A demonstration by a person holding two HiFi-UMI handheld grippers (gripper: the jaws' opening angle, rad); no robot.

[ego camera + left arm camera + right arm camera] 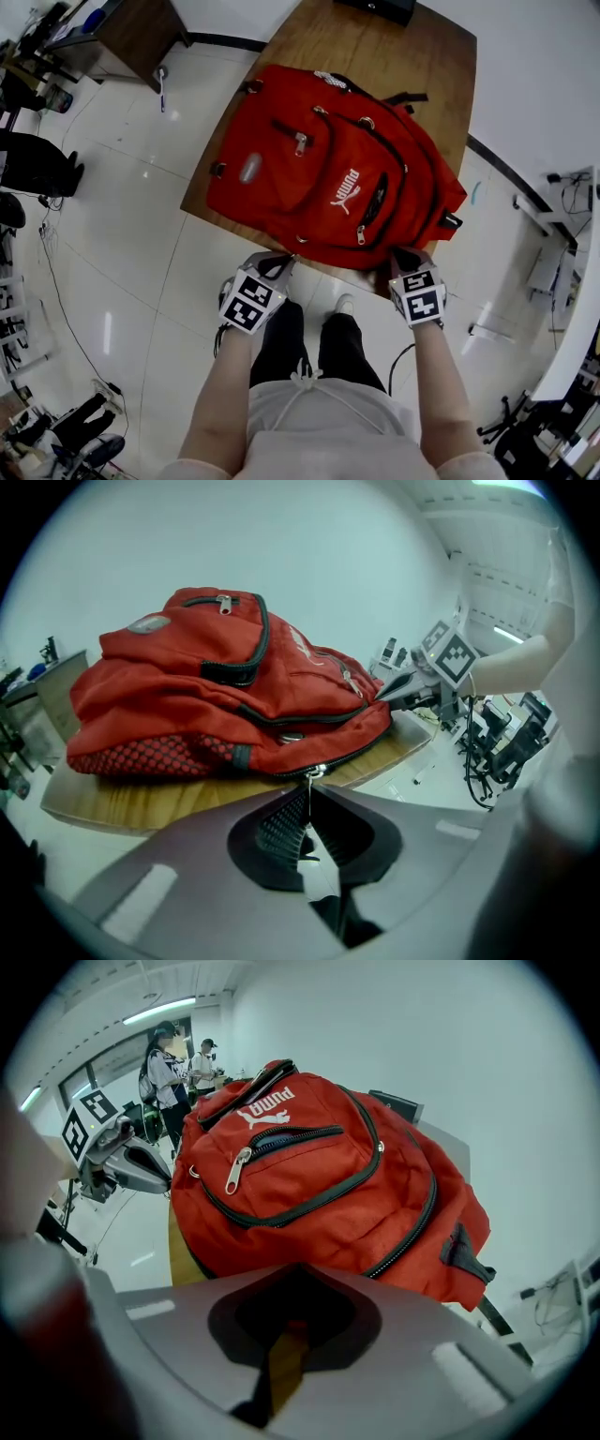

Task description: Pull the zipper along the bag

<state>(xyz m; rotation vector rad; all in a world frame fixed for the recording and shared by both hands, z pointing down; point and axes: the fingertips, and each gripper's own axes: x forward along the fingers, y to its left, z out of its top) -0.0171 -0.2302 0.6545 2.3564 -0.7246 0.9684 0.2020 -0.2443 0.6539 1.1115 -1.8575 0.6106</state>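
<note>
1. Bag (pixel 328 178) lies flat on table (pixel 375 47), right at its near edge. Left gripper (pixel 279 264) is clamped on the pull (pixel 314 773) at the bag's near side. Right gripper (pixel 405 261) pinches the near right corner.
2. Pull is thin and held near the jaw tips, so a hard or off-line tug could slip it out.
3. Zipper (pixel 361 750) curves at the corners, and the slider may jam if dragged across the track.
4. If the right pinch slips, the bag bunches or slides instead of zipping.
5. Too much drag could take the bag off the near edge.
</note>
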